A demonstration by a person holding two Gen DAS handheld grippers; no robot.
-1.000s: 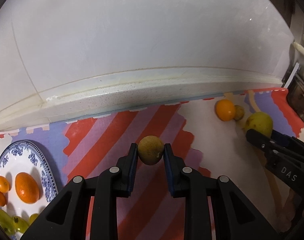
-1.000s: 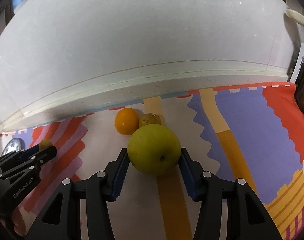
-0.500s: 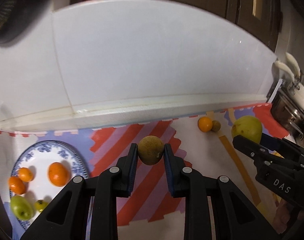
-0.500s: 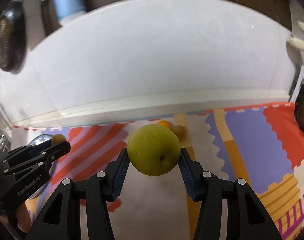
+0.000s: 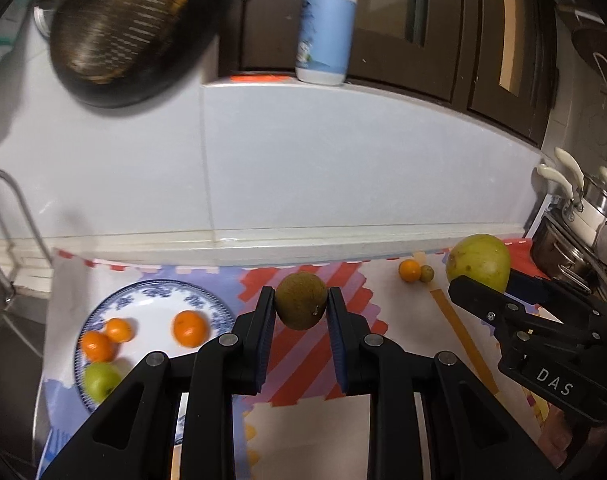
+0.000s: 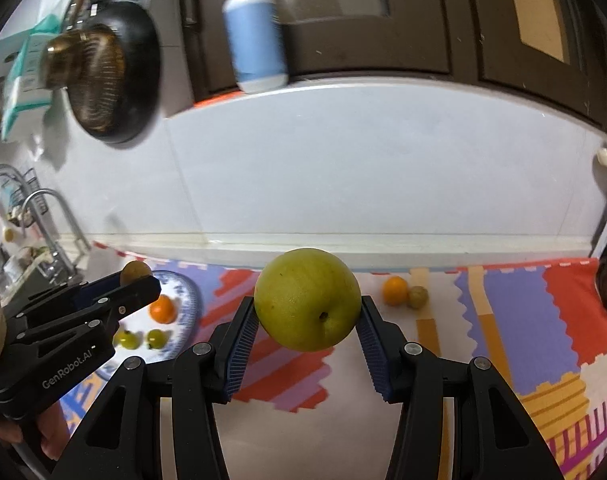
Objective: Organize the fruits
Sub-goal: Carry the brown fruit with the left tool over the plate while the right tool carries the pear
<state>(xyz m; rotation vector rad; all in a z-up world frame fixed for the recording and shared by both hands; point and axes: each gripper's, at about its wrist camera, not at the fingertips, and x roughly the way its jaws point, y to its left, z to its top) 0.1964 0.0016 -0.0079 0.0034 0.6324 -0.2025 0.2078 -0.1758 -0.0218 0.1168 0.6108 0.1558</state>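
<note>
My left gripper (image 5: 299, 312) is shut on a small brown round fruit (image 5: 300, 300) and holds it high above the striped mat (image 5: 303, 364). My right gripper (image 6: 308, 320) is shut on a large yellow-green pear (image 6: 307, 300), also held in the air; it shows at the right of the left wrist view (image 5: 479, 260). A blue-patterned plate (image 5: 151, 300) at the left holds three small oranges (image 5: 189, 328) and a green fruit (image 5: 99, 378). A small orange (image 5: 409, 270) and a small brownish fruit (image 5: 426, 273) lie together on the mat near the back wall.
A white tiled wall (image 5: 303, 168) rises behind the counter. A blue-labelled bottle (image 5: 327, 24) stands on its ledge and a dark pan (image 5: 123, 28) hangs at the upper left. A tap (image 6: 51, 216) and sink rack are at the left, pots (image 5: 583, 216) at the right.
Both grippers have risen well above the mat with their fruits held, so the view now takes in the plate, the wall top, bottle and pan.
</note>
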